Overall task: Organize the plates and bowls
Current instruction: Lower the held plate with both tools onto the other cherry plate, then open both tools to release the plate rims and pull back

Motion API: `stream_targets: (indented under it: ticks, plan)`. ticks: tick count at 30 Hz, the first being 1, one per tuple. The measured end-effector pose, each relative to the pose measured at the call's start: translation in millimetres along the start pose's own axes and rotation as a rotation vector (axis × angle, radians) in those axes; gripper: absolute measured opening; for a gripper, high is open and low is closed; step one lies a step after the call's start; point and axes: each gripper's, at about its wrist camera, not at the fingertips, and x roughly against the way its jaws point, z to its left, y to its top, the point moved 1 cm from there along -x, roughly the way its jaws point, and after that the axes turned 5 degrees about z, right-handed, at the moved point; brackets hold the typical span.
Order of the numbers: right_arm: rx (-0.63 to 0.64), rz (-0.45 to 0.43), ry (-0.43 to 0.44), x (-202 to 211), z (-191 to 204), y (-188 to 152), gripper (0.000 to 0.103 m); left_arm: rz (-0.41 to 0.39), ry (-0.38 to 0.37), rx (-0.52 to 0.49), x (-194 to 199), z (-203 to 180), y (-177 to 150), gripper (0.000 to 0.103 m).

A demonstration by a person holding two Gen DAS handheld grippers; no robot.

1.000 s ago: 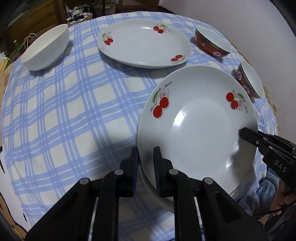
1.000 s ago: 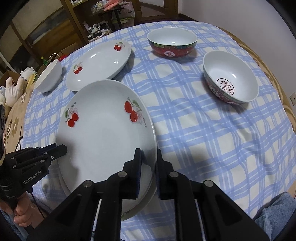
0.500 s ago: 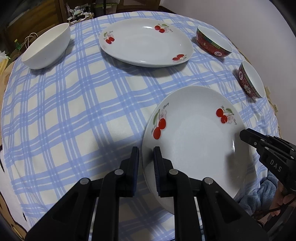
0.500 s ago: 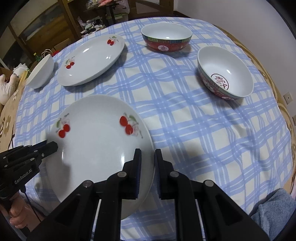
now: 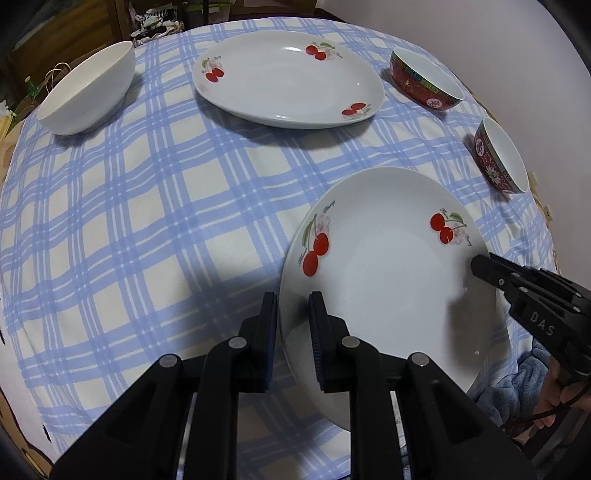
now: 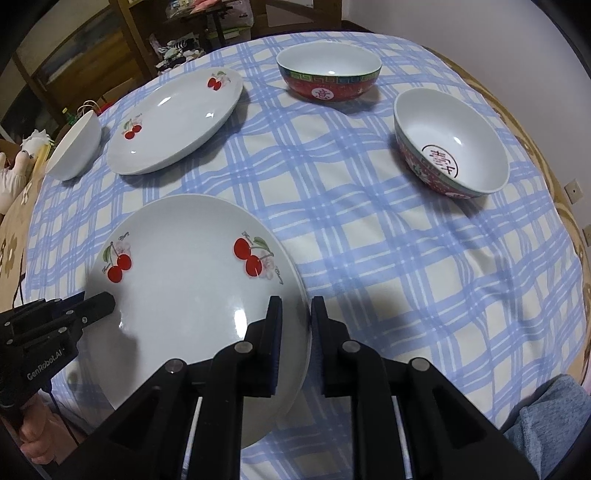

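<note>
A white cherry-print plate (image 5: pixel 388 273) (image 6: pixel 184 295) lies at the near table edge. My left gripper (image 5: pixel 292 314) straddles its left rim and my right gripper (image 6: pixel 295 317) straddles its right rim; both have a small gap around the rim and look slightly open. A second cherry plate (image 5: pixel 288 77) (image 6: pixel 177 118) rests farther back. A plain white bowl (image 5: pixel 88 92) (image 6: pixel 75 149) sits far left. Two red patterned bowls (image 6: pixel 328 77) (image 6: pixel 448 147) stand at the right; they also show in the left wrist view (image 5: pixel 424 85) (image 5: pixel 500 158).
A round table with a blue-checked cloth (image 5: pixel 129 221) (image 6: pixel 388 258) holds everything. Wooden shelves with clutter (image 6: pixel 192 26) stand behind the table. A pale wall (image 5: pixel 480 37) is at the right. A blue-clothed knee (image 6: pixel 546 417) is at the near edge.
The near plate has come down from a tilted, lifted pose and now lies flat on the cloth. Both grippers' jaws have widened a little around its rim.
</note>
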Motion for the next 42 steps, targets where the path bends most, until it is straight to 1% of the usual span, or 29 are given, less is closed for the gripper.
stream_targets:
  ticks: [2,14,18,20,23,28,30,32,34,35,36,37,38,39,40,41,42]
  plan:
    - [-0.007,0.012,0.004,-3.4,-1.0,-1.0,0.018,0.000,0.001,-0.001,0.1,0.1,0.1,0.018]
    - [-0.012,0.013,0.007,-3.4,-1.3,-1.3,0.018,-0.003,0.006,0.001,0.2,0.5,0.6,0.019]
    - [-0.011,0.014,0.006,-3.8,-0.9,-0.9,0.018,-0.028,0.029,0.001,5.8,2.9,0.4,0.019]
    - [-0.012,0.018,0.010,-4.1,-1.6,-0.5,0.018,-0.058,0.051,-0.015,10.9,2.8,-0.1,0.019]
    - [-0.019,0.023,0.021,-3.1,-3.2,0.9,0.018,-0.079,0.081,-0.025,17.2,2.1,1.3,0.019]
    - [-0.023,-0.021,0.050,13.4,-4.8,6.6,0.018,-0.087,0.087,-0.031,28.3,4.5,9.6,0.020]
    - [-0.009,-0.042,0.051,19.7,-3.1,10.4,0.018,-0.090,0.096,-0.024,30.4,6.0,14.1,0.022]
    - [0.002,-0.066,0.048,24.9,-2.0,14.9,0.018,-0.087,0.108,-0.004,31.8,10.2,19.7,0.027]
    - [0.001,-0.095,0.050,29.3,-1.8,18.7,0.021,-0.076,0.112,0.011,33.2,14.4,24.2,0.038]
    - [-0.002,-0.112,0.052,31.8,-1.7,20.0,0.025,-0.069,0.113,0.012,34.1,15.6,25.9,0.050]
    - [0.007,-0.125,0.053,34.9,-0.4,22.4,0.035,-0.072,0.124,0.003,36.7,15.8,28.3,0.053]
    - [0.014,-0.130,0.053,36.3,2.5,25.6,0.040,-0.083,0.136,-0.007,39.3,14.9,30.9,0.054]
    - [0.024,-0.136,0.058,38.4,4.7,28.4,0.050,-0.095,0.151,-0.021,42.5,13.1,34.1,0.058]
    - [0.039,-0.145,0.065,41.4,8.1,32.3,0.054,-0.108,0.169,-0.036,46.3,10.9,38.2,0.064]
    - [0.049,-0.150,0.064,43.3,11.2,35.4,0.056,-0.119,0.182,-0.045,49.8,9.1,42.2,0.067]
    - [0.061,-0.152,0.063,44.7,14.7,38.9,0.059,-0.126,0.189,-0.050,52.7,8.0,46.3,0.072]
    - [0.086,-0.153,0.069,45.9,20.2,43.8,0.066,-0.129,0.187,-0.051,55.6,7.1,51.9,0.073]
